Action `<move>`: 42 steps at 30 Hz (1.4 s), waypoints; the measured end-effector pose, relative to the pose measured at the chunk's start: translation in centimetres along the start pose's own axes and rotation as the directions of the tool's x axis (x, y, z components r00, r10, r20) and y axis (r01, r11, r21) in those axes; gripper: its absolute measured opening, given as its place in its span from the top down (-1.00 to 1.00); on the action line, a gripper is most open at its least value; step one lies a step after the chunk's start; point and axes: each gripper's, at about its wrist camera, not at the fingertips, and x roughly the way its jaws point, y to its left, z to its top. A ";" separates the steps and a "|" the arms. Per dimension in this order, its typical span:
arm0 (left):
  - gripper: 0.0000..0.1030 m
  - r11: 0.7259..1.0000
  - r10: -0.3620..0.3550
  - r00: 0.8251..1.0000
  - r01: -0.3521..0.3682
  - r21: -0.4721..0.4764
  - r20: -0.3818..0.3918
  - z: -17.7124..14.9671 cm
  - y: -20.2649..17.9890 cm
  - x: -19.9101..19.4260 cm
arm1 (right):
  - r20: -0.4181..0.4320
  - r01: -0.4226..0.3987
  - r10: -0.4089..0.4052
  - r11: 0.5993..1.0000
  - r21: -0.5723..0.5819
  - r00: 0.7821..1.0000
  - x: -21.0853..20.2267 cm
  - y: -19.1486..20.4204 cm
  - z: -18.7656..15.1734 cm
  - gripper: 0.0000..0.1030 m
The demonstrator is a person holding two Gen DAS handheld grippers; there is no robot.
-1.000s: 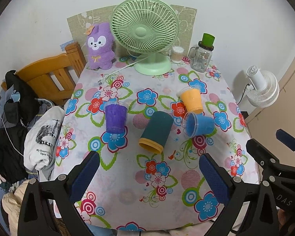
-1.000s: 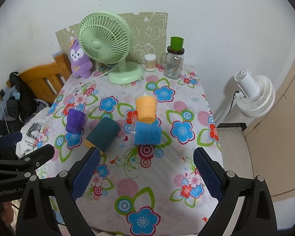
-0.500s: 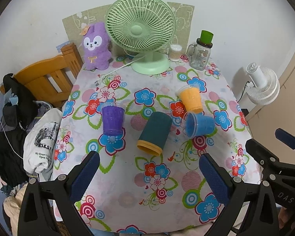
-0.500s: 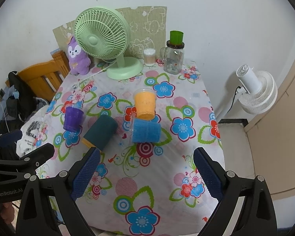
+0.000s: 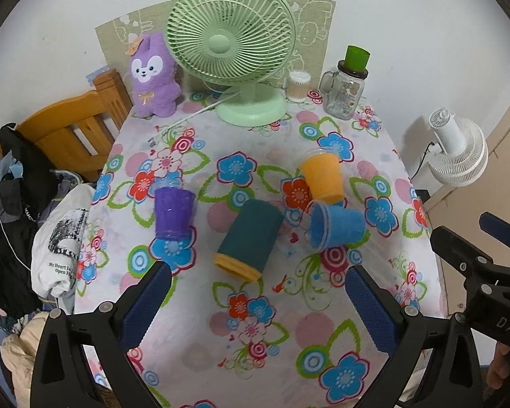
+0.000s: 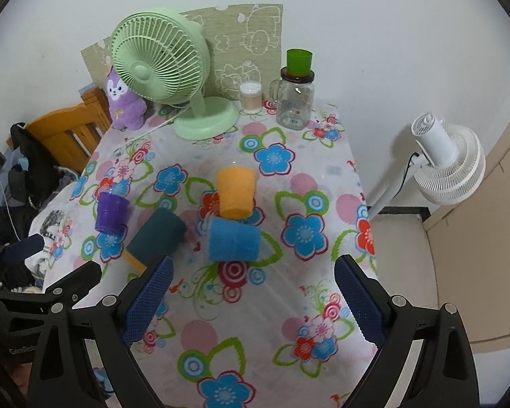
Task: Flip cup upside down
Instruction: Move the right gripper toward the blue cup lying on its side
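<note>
Several cups sit mid-table on the floral cloth. A purple cup (image 5: 173, 212) (image 6: 111, 211) and an orange cup (image 5: 323, 177) (image 6: 236, 191) stand upright. A dark teal cup with a yellow rim (image 5: 250, 239) (image 6: 154, 238) and a blue cup (image 5: 335, 225) (image 6: 233, 239) lie on their sides. My left gripper (image 5: 258, 301) is open and empty, above the near table in front of the teal cup. My right gripper (image 6: 253, 294) is open and empty, in front of the blue cup.
A green desk fan (image 5: 231, 40), a purple plush toy (image 5: 154, 74), a cotton-swab jar (image 5: 297, 85) and a glass jar with a green cup on top (image 5: 345, 91) line the table's back edge. A wooden chair with clothes (image 5: 68, 136) stands left, a white fan (image 5: 457, 151) right.
Both grippers have drawn slightly back and up from the table, so the cups look a little farther off. Both stay open. No cup has moved.
</note>
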 end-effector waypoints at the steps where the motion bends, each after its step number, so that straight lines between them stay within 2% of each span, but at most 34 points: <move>1: -1.00 1.000 -0.002 1.000 0.002 -0.001 -0.003 0.2 -0.3 0.4 | -0.001 0.002 -0.002 1.000 0.000 1.000 0.2 -0.4 0.2 -0.88; 7: -1.00 1.000 0.006 1.000 -0.006 0.001 -0.009 1.2 -2.5 3.0 | -0.006 0.018 -0.018 1.000 -0.005 1.000 1.7 -2.5 1.4 -0.88; 14: -0.99 1.000 -0.018 0.998 0.018 0.009 -0.063 1.3 -5.0 7.0 | -0.036 0.009 -0.008 1.000 0.014 0.999 4.4 -4.6 1.8 -0.88; 22: -0.99 0.999 -0.016 0.992 0.021 0.035 -0.123 1.2 -7.7 11.8 | -0.102 -0.012 0.014 1.000 0.023 0.995 8.9 -5.7 0.9 -0.89; 27: -0.99 0.999 -0.007 0.992 0.014 0.052 -0.125 1.5 -9.5 14.4 | -0.135 -0.008 0.014 0.999 0.047 0.991 11.5 -6.4 0.7 -0.89; 32: -0.99 0.998 -0.009 0.987 0.019 0.059 -0.160 1.4 -10.7 17.0 | -0.166 -0.002 0.014 0.997 0.072 0.986 13.7 -7.5 0.4 -0.89; 42: -0.99 0.998 0.013 0.986 -0.004 0.058 -0.164 1.2 -11.7 20.6 | -0.232 0.018 0.008 0.994 0.106 0.973 16.9 -9.2 -1.0 -0.89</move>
